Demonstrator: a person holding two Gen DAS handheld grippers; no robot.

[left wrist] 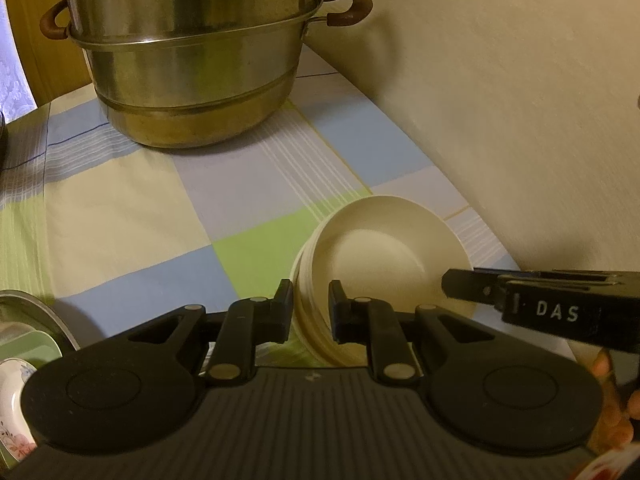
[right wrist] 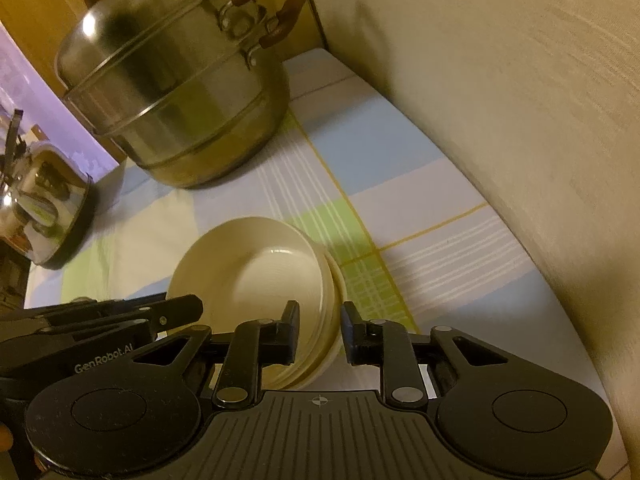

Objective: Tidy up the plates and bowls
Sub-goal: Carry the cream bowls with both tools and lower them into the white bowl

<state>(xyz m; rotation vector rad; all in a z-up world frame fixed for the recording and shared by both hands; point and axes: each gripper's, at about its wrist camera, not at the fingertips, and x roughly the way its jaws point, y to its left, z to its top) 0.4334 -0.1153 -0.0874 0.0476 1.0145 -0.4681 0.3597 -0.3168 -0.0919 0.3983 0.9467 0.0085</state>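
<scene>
cream plates (left wrist: 372, 252) stacked, black grippers (left wrist: 310, 308), tablecloth (left wrist: 140, 208) checked in pale blue, lilac, cream and green (thin white stripes), silver steamer pot (left wrist: 192, 56) with brown handles, beige wall (left wrist: 500, 100).

Stack of cream bowls (left wrist: 380, 256), nested, tilted on edge, on the checked tablecloth (left wrist: 132, 200) near the wall (left wrist: 500, 100)

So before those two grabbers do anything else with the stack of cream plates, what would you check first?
1. Left gripper clamped on the rim of the plate stack: ok, fingers straddle the edge.
2. Right gripper clamped on the opposite rim: cannot tell, a small gap shows beside one finger.
3. Plates nested evenly: ok.
4. Stack resting on the tablecloth: cannot tell, its underside is hidden.
5. Big steel pot clear of the stack: ok, it stands apart.
</scene>
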